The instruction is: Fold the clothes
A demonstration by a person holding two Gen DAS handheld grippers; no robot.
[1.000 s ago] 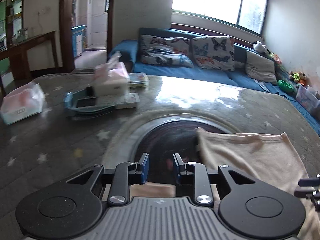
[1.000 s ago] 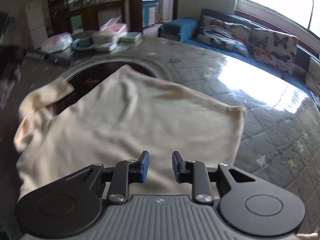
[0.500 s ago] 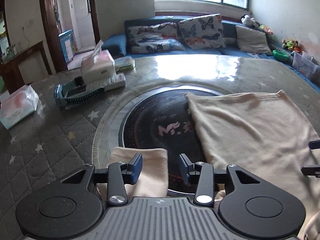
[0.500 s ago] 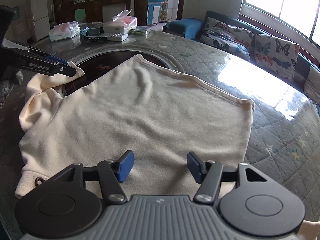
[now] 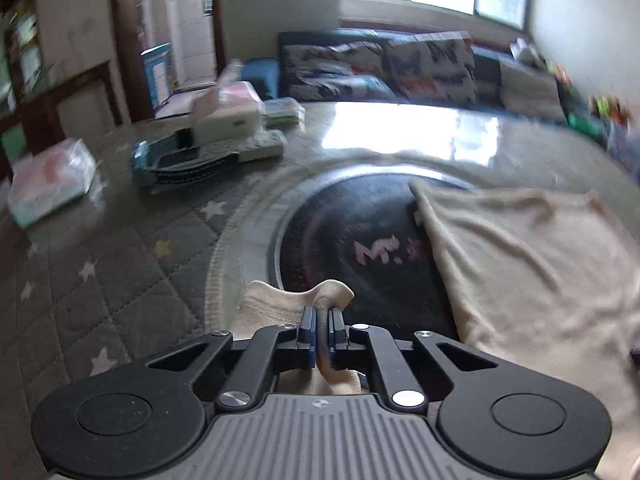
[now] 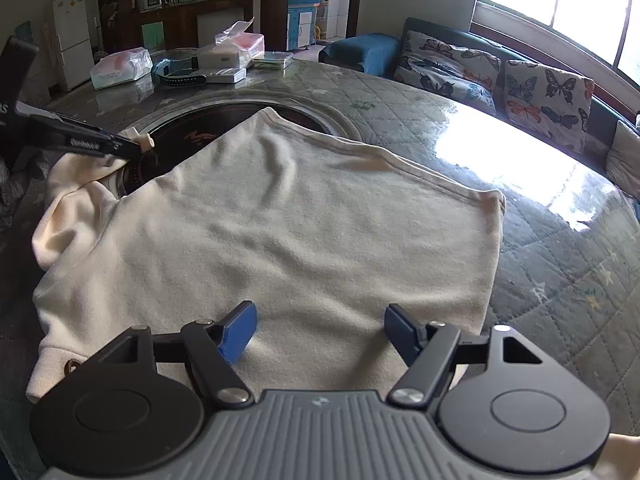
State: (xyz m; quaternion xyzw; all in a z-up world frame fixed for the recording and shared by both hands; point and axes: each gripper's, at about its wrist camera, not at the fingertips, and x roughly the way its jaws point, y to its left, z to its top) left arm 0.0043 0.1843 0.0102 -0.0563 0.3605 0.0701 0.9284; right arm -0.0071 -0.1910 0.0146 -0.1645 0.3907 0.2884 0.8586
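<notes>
Left wrist view: left claw (image 5: pixel 322 330) clamped on the cream garment's sleeve cuff (image 5: pixel 296 300) at 6 o'clock; garment (image 5: pixel 532 264) spreads toward 3 o'clock on the desk (image 5: pixel 120 280).

Right wrist view: right claw (image 6: pixel 320 330) has just been opening, jaws wide, nothing pinched, garment (image 6: pixel 280 232) flat beneath; left claw (image 6: pixel 136 148) at 9 o'clock.

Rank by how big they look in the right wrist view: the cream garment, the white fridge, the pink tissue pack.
1. Cream garment, by far the largest.
2. White fridge and pink tissue pack look alike; the fridge stands much farther back, so no ranking between them.
</notes>
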